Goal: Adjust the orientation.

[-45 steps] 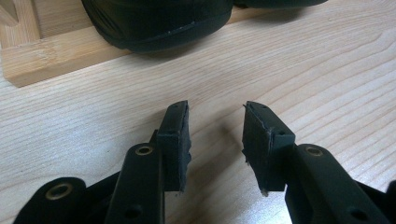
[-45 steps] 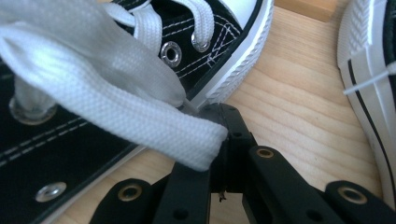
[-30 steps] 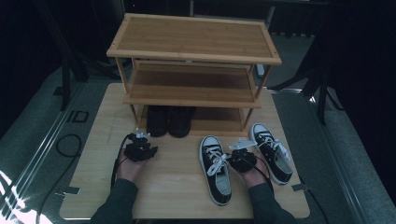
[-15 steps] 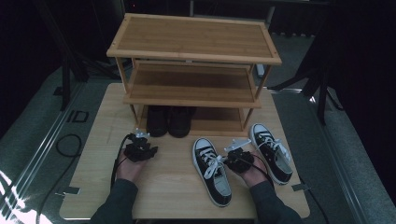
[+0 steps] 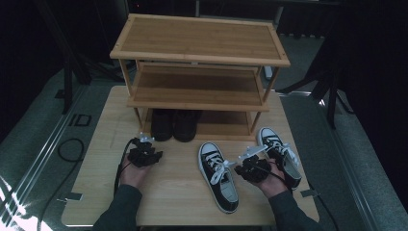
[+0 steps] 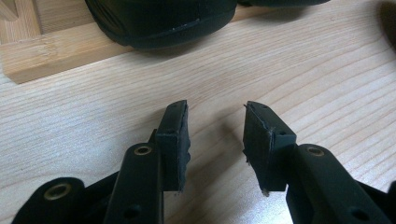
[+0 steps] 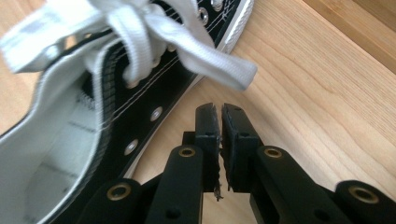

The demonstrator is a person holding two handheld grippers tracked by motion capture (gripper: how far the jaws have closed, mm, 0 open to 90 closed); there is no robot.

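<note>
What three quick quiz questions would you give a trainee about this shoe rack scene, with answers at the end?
1. True or false: the right gripper grips the sneaker's white lace.
2. Where does the pair of black shoes stand? A top shelf, B middle shelf, C bottom shelf of the bamboo shoe rack.
3. Which gripper has a clear gap between its jaws?

Key
1. False: its jaws are nearly together on nothing, beside the left black-and-white sneaker; they have just been opening a little.
2. C.
3. The left gripper, over bare table.
</note>
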